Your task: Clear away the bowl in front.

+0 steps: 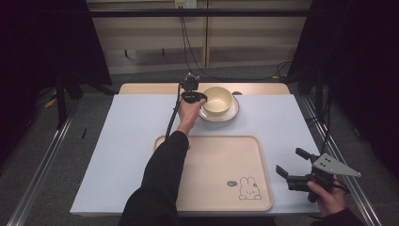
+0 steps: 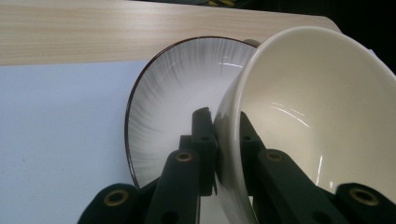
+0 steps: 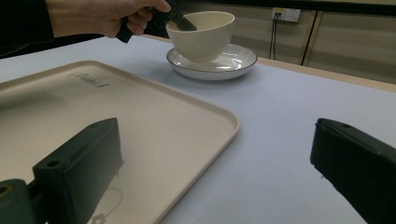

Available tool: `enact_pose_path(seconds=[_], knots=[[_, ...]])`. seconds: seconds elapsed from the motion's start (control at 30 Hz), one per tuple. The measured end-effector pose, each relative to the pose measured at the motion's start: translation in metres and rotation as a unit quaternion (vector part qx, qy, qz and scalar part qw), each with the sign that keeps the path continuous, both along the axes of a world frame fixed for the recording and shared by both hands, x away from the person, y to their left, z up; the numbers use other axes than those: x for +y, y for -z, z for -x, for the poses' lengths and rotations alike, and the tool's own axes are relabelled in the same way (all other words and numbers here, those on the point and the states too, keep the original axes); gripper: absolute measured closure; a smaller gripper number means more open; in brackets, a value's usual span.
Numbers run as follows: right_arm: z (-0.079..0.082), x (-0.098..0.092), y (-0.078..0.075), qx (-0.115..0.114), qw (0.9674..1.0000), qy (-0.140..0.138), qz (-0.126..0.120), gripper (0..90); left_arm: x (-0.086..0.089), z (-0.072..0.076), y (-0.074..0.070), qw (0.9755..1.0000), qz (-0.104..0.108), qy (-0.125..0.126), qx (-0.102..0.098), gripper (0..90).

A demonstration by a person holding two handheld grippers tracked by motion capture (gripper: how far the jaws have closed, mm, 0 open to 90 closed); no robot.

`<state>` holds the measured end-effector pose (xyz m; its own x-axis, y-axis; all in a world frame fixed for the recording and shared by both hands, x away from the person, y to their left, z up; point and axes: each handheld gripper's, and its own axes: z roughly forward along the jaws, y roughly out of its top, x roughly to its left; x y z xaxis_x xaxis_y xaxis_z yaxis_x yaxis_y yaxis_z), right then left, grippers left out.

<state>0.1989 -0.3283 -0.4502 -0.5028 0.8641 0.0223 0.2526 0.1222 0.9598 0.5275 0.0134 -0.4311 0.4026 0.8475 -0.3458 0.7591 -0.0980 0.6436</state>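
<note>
The left hand-held gripper (image 2: 219, 140) pinches the near-left rim of the cream bowl (image 1: 217, 99), which sits tilted on the far plate (image 1: 232, 113). The right hand-held gripper (image 1: 291, 166) hovers wide open just right of the tray (image 1: 221, 165).

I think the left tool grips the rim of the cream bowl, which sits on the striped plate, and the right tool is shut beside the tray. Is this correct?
Not quite. The right tool is open, not shut: the right gripper view shows its jaws wide apart. The rest holds: the left tool grips the rim of the cream bowl on the striped plate, and the right tool is beside the tray.
</note>
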Motion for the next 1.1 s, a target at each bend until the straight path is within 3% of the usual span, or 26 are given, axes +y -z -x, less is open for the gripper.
enact_pose_path(seconds=[0.33, 0.4, 0.6, 0.7, 0.77, 0.87, 0.97, 1.1], knots=[[0.000, 0.000, 0.000, -0.006, 0.9999, -0.009, -0.002, 1.0, 0.006, 0.003, -0.013, 0.9999, 0.009, 0.001, -0.008, 83.4], [0.000, 0.000, 0.000, -0.006, 1.0000, -0.007, 0.002, 1.0, 0.010, 0.005, -0.017, 0.9998, 0.008, 0.015, -0.014, 83.3], [0.000, 0.000, 0.000, -0.007, 0.9999, -0.007, 0.003, 1.0, 0.013, 0.009, -0.026, 0.9996, 0.014, 0.018, -0.019, 83.4], [0.000, 0.000, 0.000, -0.007, 0.9999, -0.006, 0.004, 1.0, 0.015, 0.012, -0.031, 0.9992, 0.011, 0.032, -0.021, 83.4], [0.001, 0.000, 0.001, -0.005, 1.0000, -0.006, 0.005, 1.0, 0.014, 0.014, -0.031, 0.9992, 0.019, 0.027, -0.022, 83.4], [0.001, 0.000, 0.001, -0.007, 0.9999, -0.008, 0.006, 1.0, 0.015, 0.017, -0.033, 0.9988, 0.009, 0.043, -0.019, 83.4], [0.001, 0.000, 0.001, -0.006, 0.9999, -0.008, 0.006, 1.0, 0.012, 0.022, -0.034, 0.9986, 0.019, 0.045, -0.020, 83.3], [0.001, 0.000, 0.001, -0.008, 0.9999, -0.007, 0.006, 1.1, 0.011, 0.026, -0.036, 0.9979, 0.011, 0.059, -0.022, 83.4]])
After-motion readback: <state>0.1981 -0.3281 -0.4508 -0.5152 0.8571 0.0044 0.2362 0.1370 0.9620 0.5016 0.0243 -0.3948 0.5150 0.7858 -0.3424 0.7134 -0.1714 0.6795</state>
